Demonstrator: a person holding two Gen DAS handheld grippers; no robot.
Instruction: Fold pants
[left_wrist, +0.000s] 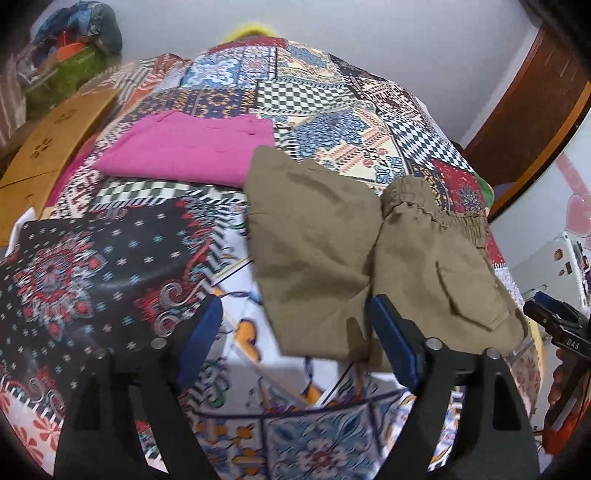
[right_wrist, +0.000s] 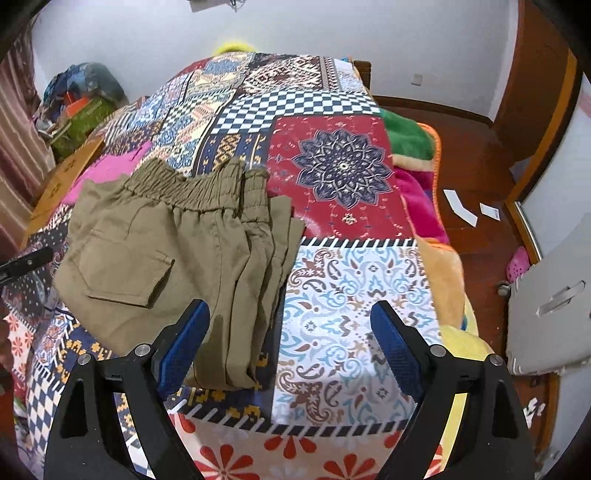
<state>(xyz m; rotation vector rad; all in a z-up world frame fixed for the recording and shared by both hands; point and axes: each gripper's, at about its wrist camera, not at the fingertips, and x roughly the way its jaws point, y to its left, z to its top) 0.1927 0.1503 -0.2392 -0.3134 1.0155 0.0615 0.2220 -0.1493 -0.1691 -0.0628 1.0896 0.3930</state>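
Olive-khaki pants (left_wrist: 369, 251) lie folded on the patchwork bedspread (left_wrist: 110, 266), elastic waistband at the far right, a flap pocket on top. In the right wrist view the pants (right_wrist: 159, 251) lie left of centre, with layered fold edges on their right side. My left gripper (left_wrist: 295, 332) is open and empty, hovering over the near edge of the pants. My right gripper (right_wrist: 290, 332) is open and empty, its left finger (right_wrist: 184, 339) over the pants' near right corner. The right gripper also shows at the right edge of the left wrist view (left_wrist: 554, 325).
A folded magenta garment (left_wrist: 192, 147) lies on the bed behind the pants. A cardboard box (left_wrist: 48, 147) and a pile of bags (left_wrist: 70, 55) stand left of the bed. Colourful blankets (right_wrist: 417, 155) hang off the bed's right side above a wooden floor (right_wrist: 480, 221).
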